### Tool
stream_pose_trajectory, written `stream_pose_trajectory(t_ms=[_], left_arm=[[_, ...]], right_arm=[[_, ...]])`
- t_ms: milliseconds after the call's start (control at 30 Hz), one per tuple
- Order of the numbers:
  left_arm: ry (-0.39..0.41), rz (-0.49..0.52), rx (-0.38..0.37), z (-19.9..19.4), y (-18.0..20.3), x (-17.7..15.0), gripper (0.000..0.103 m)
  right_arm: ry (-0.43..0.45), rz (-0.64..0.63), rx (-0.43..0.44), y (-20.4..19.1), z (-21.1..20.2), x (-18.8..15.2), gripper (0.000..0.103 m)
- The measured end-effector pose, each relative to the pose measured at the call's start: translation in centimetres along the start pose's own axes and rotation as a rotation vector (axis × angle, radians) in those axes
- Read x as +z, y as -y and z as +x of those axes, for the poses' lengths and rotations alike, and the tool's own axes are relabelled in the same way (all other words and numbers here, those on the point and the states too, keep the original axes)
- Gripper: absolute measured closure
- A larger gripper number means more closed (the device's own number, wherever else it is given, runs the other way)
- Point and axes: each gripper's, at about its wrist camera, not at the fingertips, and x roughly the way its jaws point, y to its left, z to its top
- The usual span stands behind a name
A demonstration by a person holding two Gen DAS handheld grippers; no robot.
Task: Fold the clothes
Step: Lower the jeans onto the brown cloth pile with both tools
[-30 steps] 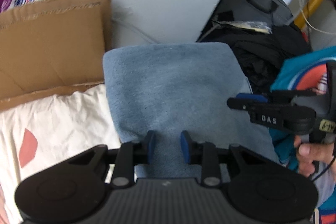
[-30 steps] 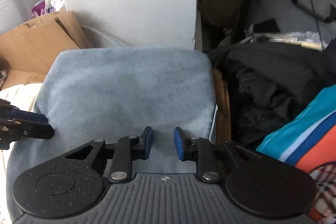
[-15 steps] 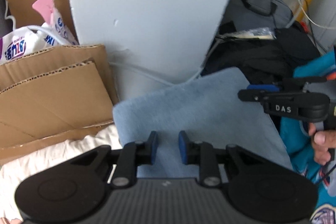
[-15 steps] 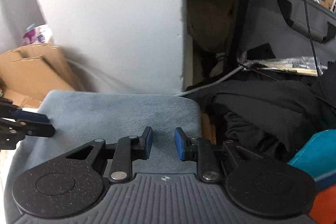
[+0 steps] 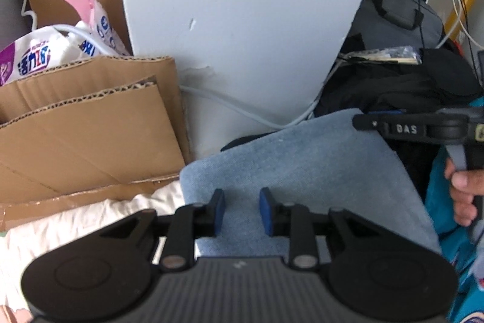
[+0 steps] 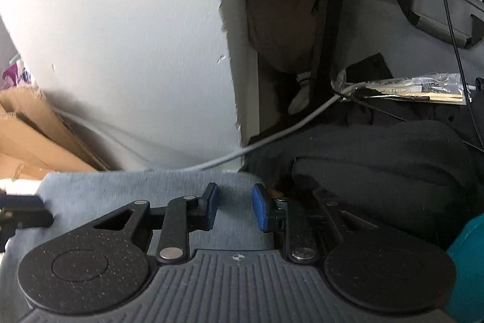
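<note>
The big white pillar (image 5: pixel 242 20) fills the back of both views, and the folded denim (image 5: pixel 317 159) sits just in front of its base, far edge hanging over the cardboard (image 5: pixel 90 135) to the pillar's left and the dark clothes pile (image 6: pixel 378 159) to its right. Left claw (image 5: pixel 240 211) has the denim's near edge between its blue pads and its jaws are easing open a bit. Right claw (image 6: pixel 233 206) is clamped on the same near edge, towards the corner by the dark pile, pads only partway together.
</note>
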Motion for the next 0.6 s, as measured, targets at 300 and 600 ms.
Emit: stream_pose_trajectory(t_ms=[300,600], left_arm=[[-0.001,0.024,-0.058,-3.1,0.2,-1.6,0.077],[-0.029,0.037,-0.131,-3.4,1.4,-4.2,0.085]], right_arm=[[-0.001,-0.133,0.095,-3.4,-2.6,-1.4,0.072],[-0.006,-0.272,0.244,-8.6,-5.8,-5.6,0.073]])
